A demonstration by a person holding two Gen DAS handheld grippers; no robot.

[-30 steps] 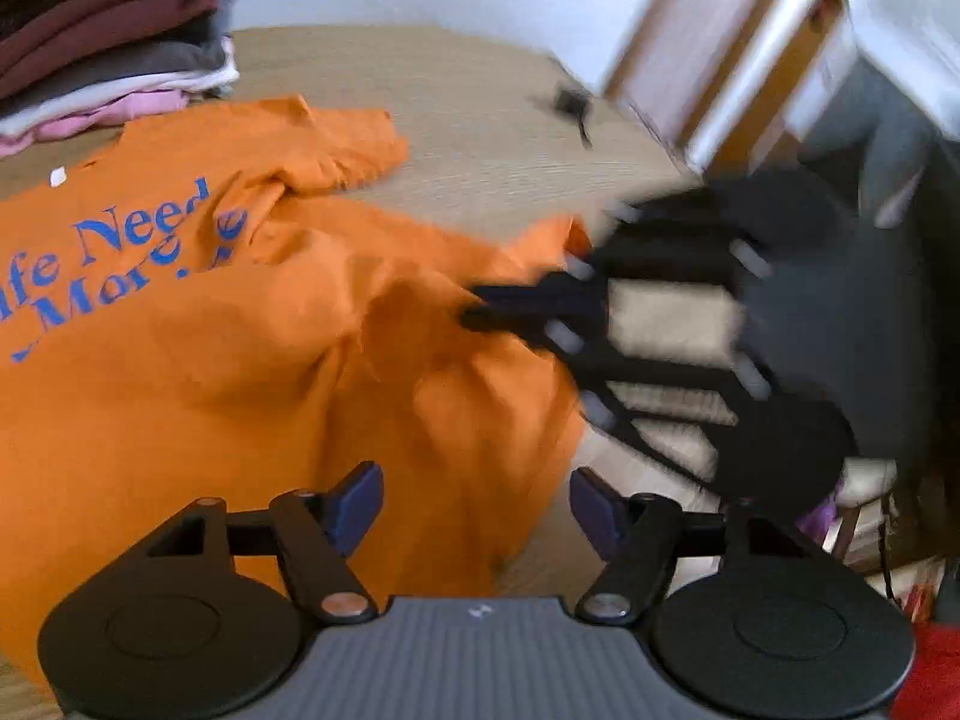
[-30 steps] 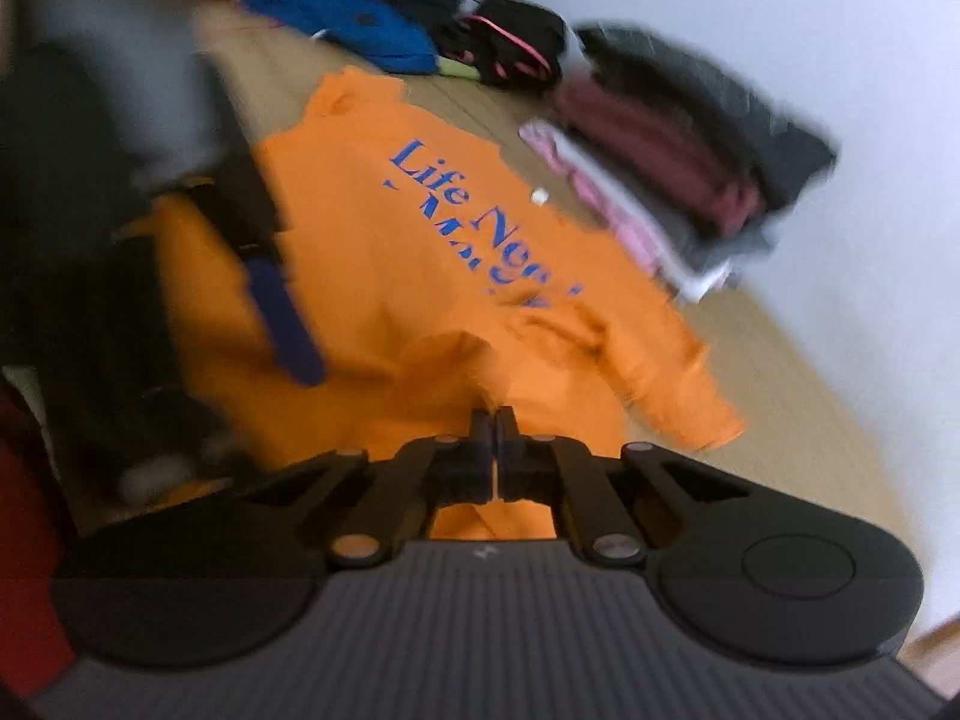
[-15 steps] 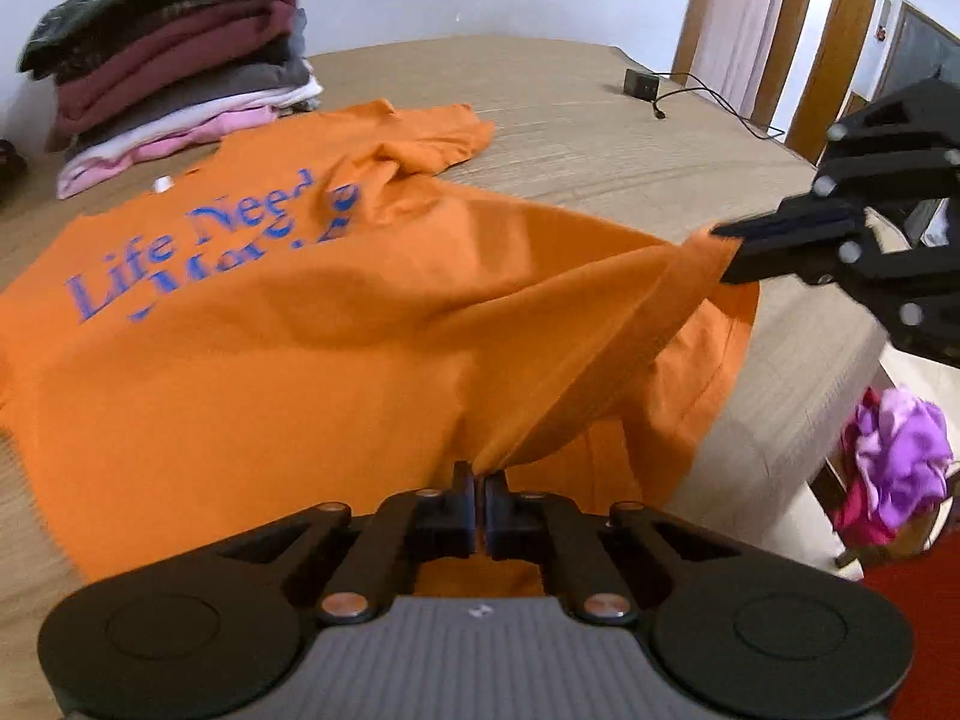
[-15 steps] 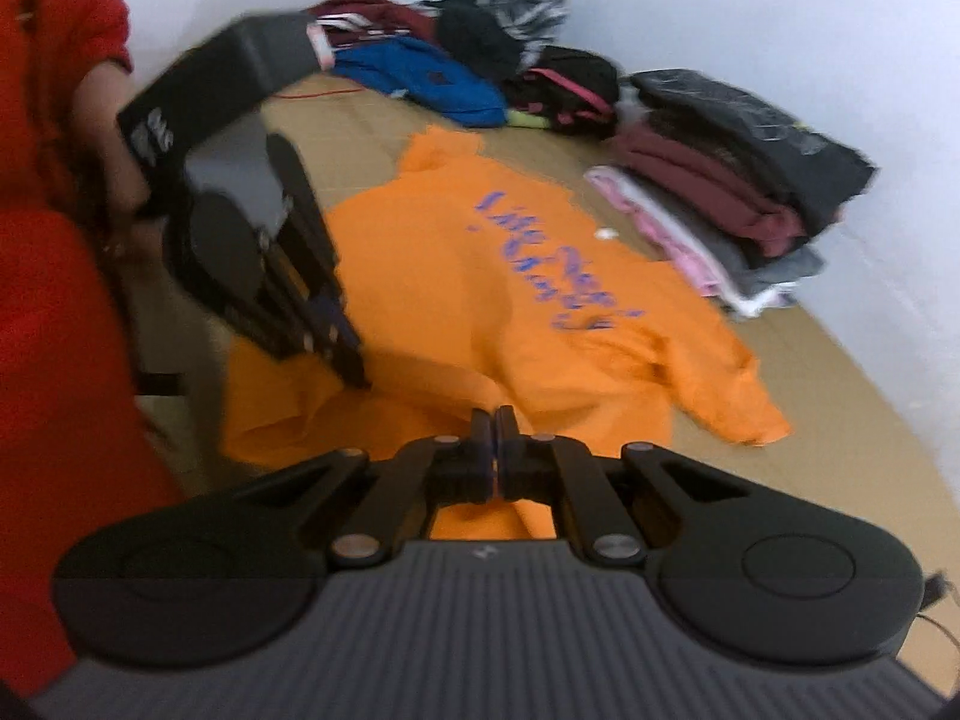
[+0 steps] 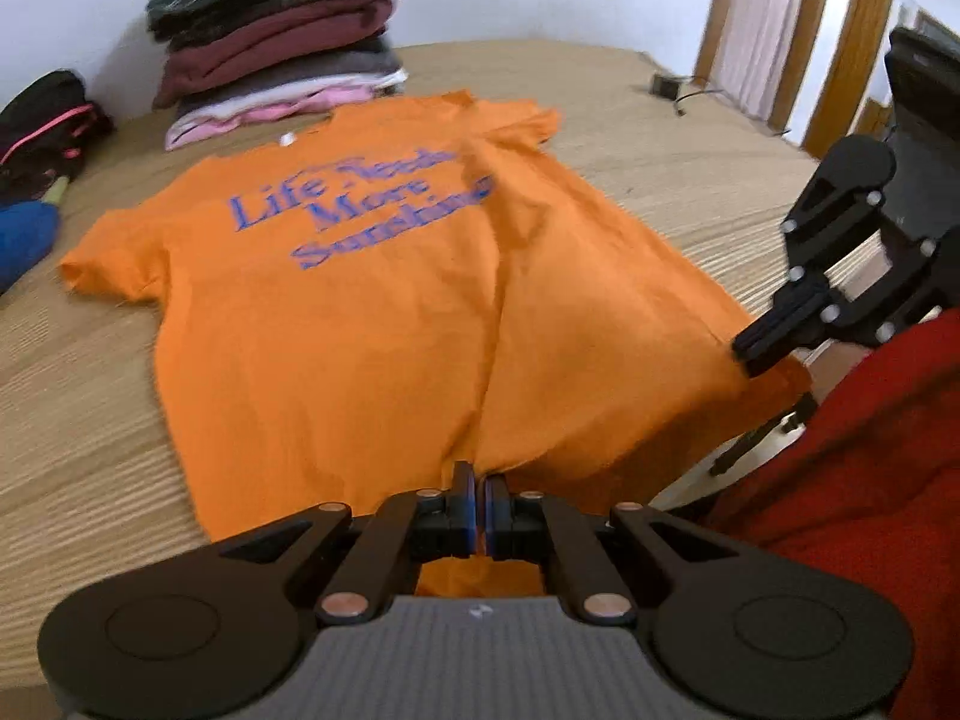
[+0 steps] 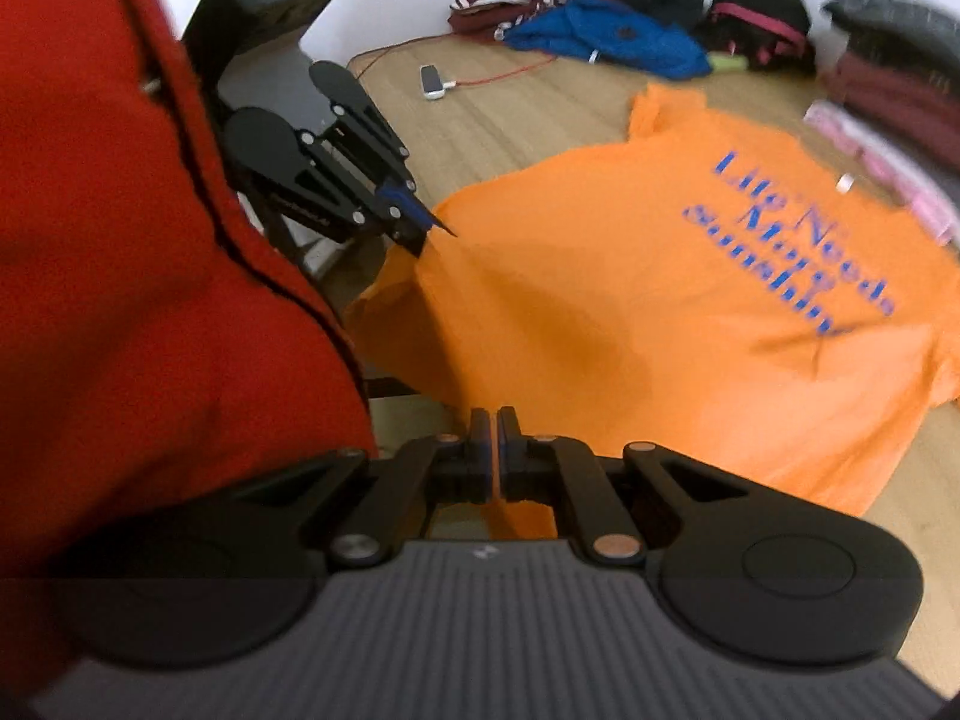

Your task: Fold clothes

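An orange T-shirt (image 5: 372, 312) with blue lettering lies spread face up on the tan surface (image 5: 72, 420), collar at the far end. My left gripper (image 5: 479, 498) is shut on the near hem, left of the shirt's middle crease. My right gripper (image 5: 744, 354) is shut on the hem's right corner, which hangs over the surface edge. In the right wrist view, the right gripper (image 6: 495, 450) pinches orange cloth of the T-shirt (image 6: 660, 312), and the left gripper (image 6: 432, 228) holds the hem further along. The hem is taut between the two grippers.
A stack of folded clothes (image 5: 276, 30) stands behind the collar. Unfolded garments (image 6: 600, 18) are heaped at the far corner beside a black bag (image 5: 42, 120). A white charger on a red cable (image 6: 435, 84) lies on the surface. A person's red clothing (image 6: 150, 300) is close by.
My left gripper went from open to shut on the hem. Both grippers pulled the hem back toward the person, and the crumpled shirt now lies stretched out flat.
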